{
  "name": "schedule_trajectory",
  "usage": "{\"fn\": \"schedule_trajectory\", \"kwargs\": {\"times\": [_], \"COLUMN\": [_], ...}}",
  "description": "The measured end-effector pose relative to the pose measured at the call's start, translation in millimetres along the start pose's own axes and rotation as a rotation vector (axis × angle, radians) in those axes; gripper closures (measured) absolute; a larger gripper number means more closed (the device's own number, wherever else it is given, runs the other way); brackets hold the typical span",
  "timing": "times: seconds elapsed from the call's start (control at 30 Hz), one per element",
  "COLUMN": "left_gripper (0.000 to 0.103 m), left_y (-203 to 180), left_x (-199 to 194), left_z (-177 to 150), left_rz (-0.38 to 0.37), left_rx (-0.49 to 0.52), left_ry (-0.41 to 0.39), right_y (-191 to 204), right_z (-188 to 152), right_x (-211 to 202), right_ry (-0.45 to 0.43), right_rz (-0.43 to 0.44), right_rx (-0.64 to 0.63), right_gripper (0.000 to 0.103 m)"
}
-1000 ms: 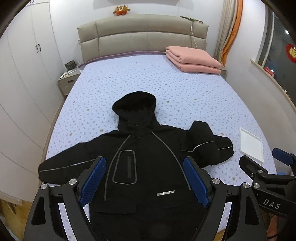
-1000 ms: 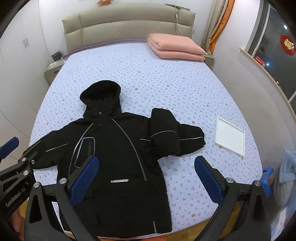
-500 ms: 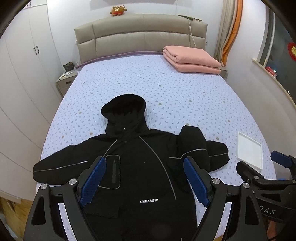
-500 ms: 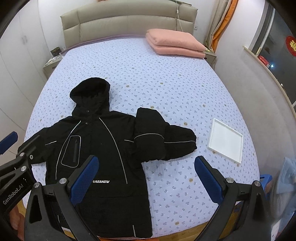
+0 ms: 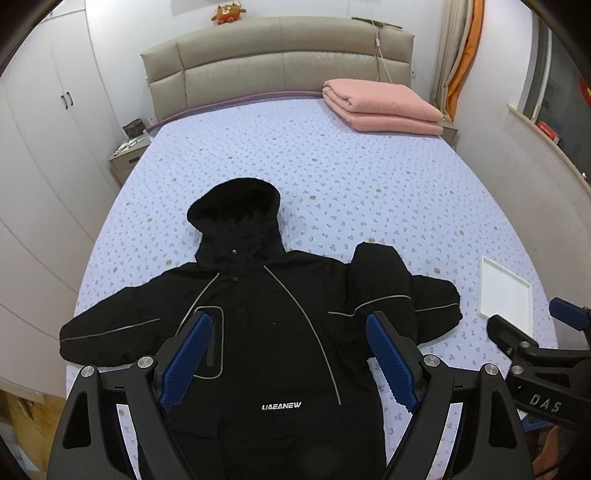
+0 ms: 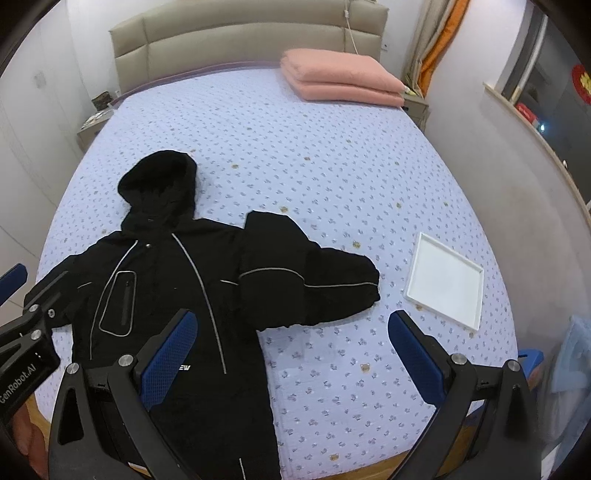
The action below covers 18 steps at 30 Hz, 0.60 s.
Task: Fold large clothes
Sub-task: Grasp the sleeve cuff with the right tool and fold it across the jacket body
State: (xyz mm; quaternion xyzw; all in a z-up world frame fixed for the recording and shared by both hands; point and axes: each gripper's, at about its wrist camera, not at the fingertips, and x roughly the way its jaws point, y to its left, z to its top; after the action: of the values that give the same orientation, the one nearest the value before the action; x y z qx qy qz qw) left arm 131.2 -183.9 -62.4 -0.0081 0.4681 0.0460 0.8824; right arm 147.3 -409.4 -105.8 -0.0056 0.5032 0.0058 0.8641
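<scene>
A black hooded jacket [image 5: 266, 332] lies face up on the near half of the bed [image 5: 369, 184], hood pointing toward the headboard [image 5: 277, 59]. Thin grey piping runs down the front and along both sleeves, a piped chest pocket sits on one side, and white lettering shows low on the front. One sleeve stretches straight out toward the wardrobe [image 5: 40, 155] side; the other is bunched and folded over itself near the shoulder, its cuff end pointing at the white tray [image 6: 445, 280]. The hem reaches the bed's near edge.

Compared with half a second ago, both cameras sit a little nearer and lower: the jacket fills more of each view, and in the right wrist view the lettering has slipped partly behind a blue finger pad. The jacket itself lies as it did, the bunched sleeve unchanged.

The left gripper [image 5: 288, 354] hovers above the jacket's chest with its jaws spread wide, holding nothing. The right gripper [image 6: 291, 354] hangs over the jacket's edge and bare sheet below the folded sleeve, jaws likewise wide apart and empty.

A folded pink quilt [image 5: 384, 107] rests at the head of the bed, well apart from the jacket. The tray lies flat on the sheet just beyond the bunched sleeve. A nightstand [image 5: 129, 155] stands beside the bed, and a stuffed toy [image 5: 227, 13] sits atop the headboard.
</scene>
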Motion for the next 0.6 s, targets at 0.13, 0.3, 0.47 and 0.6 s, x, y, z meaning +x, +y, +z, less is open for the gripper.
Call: {"fn": "schedule_trajectory", "kwargs": {"times": [0.13, 0.3, 0.47, 0.6], "left_gripper": [0.016, 0.016, 0.016, 0.016], "left_y": [-8.0, -6.1, 1.7, 9.6], "left_x": [29.2, 70.5, 123.7, 167.6], "left_z": [-4.6, -13.9, -28.0, -43.3], "left_rz": [0.007, -0.008, -0.001, -0.036], "left_rx": [-0.014, -0.05, -0.078, -0.111], "left_ry": [0.009, -0.017, -0.022, -0.002], "right_y": [-25.7, -67.8, -99.1, -136.6], "right_z": [-3.2, -14.7, -29.1, -39.3], "right_x": [25.8, 85.4, 183.2, 252.4], "right_ry": [-0.006, -0.008, 0.032, 0.082], "right_rz": [-0.012, -0.01, 0.03, 0.014], "right_rx": [0.016, 0.05, 0.075, 0.191], "right_gripper": [0.0, 0.0, 0.008, 0.012]}}
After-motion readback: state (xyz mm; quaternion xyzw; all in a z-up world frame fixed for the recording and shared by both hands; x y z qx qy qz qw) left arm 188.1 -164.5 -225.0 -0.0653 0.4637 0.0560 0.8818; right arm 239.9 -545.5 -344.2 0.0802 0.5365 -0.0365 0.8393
